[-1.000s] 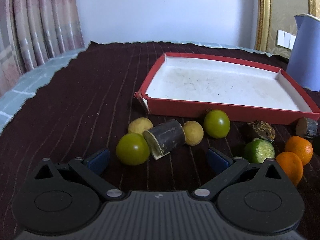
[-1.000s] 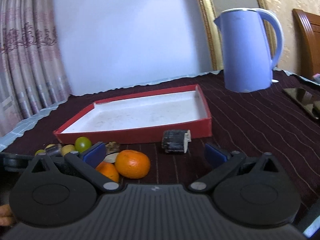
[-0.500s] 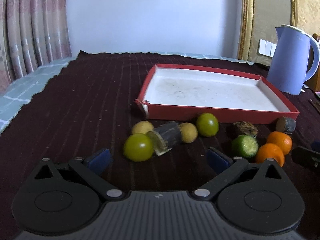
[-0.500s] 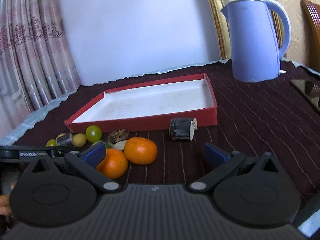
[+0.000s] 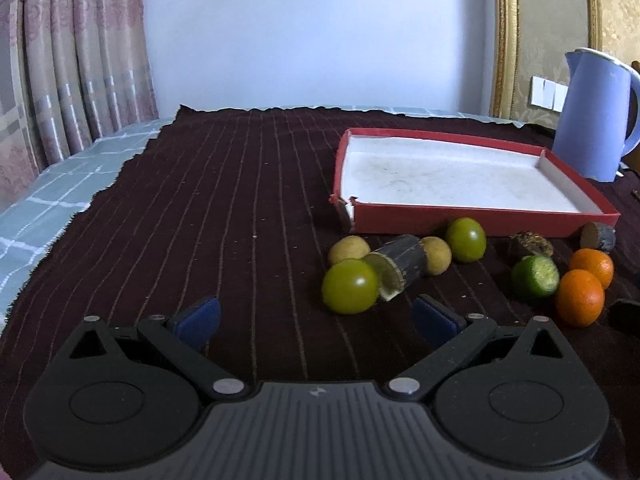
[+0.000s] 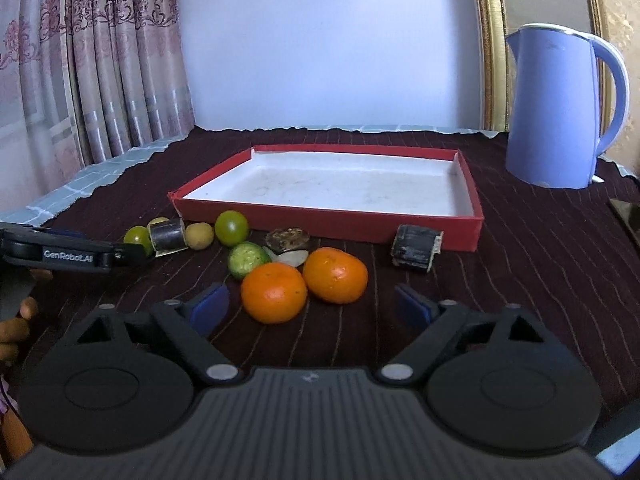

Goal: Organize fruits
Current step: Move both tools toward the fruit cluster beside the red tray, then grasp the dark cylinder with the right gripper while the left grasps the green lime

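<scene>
My right gripper [image 6: 311, 305] hangs over two oranges [image 6: 274, 297] before the empty red tray [image 6: 328, 222], jaws just narrowing but gripping nothing. My left gripper [image 5: 316, 316], jaws wide and empty, faces green fruit [image 5: 349, 291] on the worktop [image 5: 224, 208].

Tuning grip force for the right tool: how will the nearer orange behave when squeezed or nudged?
The nearer orange looks round, so a nudge would probably roll it, perhaps into the second orange that it touches. Its dimpled peel should grip fairly well. It is likely soft, so squeeze gently. The right tool is open, nothing between its pads.
</scene>
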### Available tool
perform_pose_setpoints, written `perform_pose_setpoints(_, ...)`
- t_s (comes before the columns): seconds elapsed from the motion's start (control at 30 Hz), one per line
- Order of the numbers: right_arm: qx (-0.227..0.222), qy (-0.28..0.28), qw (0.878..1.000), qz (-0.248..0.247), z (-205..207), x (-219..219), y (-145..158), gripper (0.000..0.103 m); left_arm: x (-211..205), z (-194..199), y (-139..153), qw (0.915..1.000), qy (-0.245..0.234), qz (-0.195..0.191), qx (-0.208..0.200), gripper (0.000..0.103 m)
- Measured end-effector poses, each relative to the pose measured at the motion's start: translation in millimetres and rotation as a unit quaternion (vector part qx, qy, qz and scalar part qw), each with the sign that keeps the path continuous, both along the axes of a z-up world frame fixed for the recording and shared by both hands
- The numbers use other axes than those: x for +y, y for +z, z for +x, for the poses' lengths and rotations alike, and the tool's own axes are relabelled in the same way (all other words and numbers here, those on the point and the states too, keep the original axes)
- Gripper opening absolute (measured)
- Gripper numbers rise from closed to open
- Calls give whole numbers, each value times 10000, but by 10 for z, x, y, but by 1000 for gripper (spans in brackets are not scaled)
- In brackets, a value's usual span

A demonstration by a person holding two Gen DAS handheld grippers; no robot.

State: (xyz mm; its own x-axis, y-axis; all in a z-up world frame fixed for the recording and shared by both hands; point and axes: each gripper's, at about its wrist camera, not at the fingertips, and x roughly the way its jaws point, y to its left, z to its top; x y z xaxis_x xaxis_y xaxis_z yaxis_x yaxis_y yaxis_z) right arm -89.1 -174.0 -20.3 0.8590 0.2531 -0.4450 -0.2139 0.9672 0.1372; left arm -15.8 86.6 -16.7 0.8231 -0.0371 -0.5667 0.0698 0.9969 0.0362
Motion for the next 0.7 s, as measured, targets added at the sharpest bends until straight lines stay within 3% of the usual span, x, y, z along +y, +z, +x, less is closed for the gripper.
perform_pose_setpoints(0.1, -67, 9, 10000, -65, 1, -26, 22, 82, 22, 27, -12, 9999, 13, -76, 93, 103)
perform_pose_setpoints(0.3, 22, -975, 9952, -92, 224, -413, 95, 82, -50, 8, -19, 9998, -132, -92, 121, 103)
perform_pose_setpoints(0.43, 279, -1093, 9935, 125, 434, -533, 97, 70, -117, -7, -29, 9998, -157, -7, 87, 103)
perform_pose_setpoints(0.57, 387, -1078, 9933, 142, 609, -459, 103, 65, -163, -31, -37, 9997, -163, 162, 1, 103)
perform_pose_setpoints(0.67, 579, -1065, 9926, 103, 760, -359, 54, 52, -153, -32, -33, 9997, -182, 157, -5, 103)
perform_pose_setpoints(0.7, 643, -1090, 9919, 39, 810, -329, 36, 41, -141, -30, -32, 9997, -188, 137, 2, 103)
